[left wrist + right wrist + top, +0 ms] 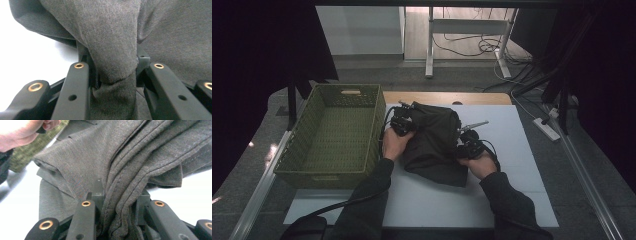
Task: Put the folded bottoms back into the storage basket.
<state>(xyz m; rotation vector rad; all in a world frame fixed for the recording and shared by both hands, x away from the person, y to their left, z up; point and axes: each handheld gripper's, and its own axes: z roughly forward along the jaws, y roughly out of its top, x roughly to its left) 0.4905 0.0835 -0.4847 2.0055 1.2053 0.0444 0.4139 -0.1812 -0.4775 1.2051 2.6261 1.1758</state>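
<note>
On the white table top [427, 200], a dark grey folded cloth garment [434, 145] lies in a soft heap, just to the right of a green woven basket [332, 135] that has nothing in it. A person's two hands come in from below, and each hand holds a black tool with two jaws.

The left gripper [402, 124] sits at the cloth's far left edge, right beside the basket's wall. In the left gripper view its jaws are squeezed onto a thick bunch of the cloth [112, 50]. The right gripper [469, 145] sits at the cloth's right edge. In the right gripper view its jaws pinch a stack of folded layers with stitched hems [120, 182].

It looks like the cloth may be going into the basket, but that is only a guess.

What could go wrong? The right jaws hold many layers at once, so a bottom layer could slip out and hang down. Then the neat fold would fall open. The left bunch is fat and soft, so it might slide free if pulled hard. If one hand lifts faster than the other, the cloth could tilt and sag. A hanging corner could also catch on the basket's rim [379, 117].
</note>
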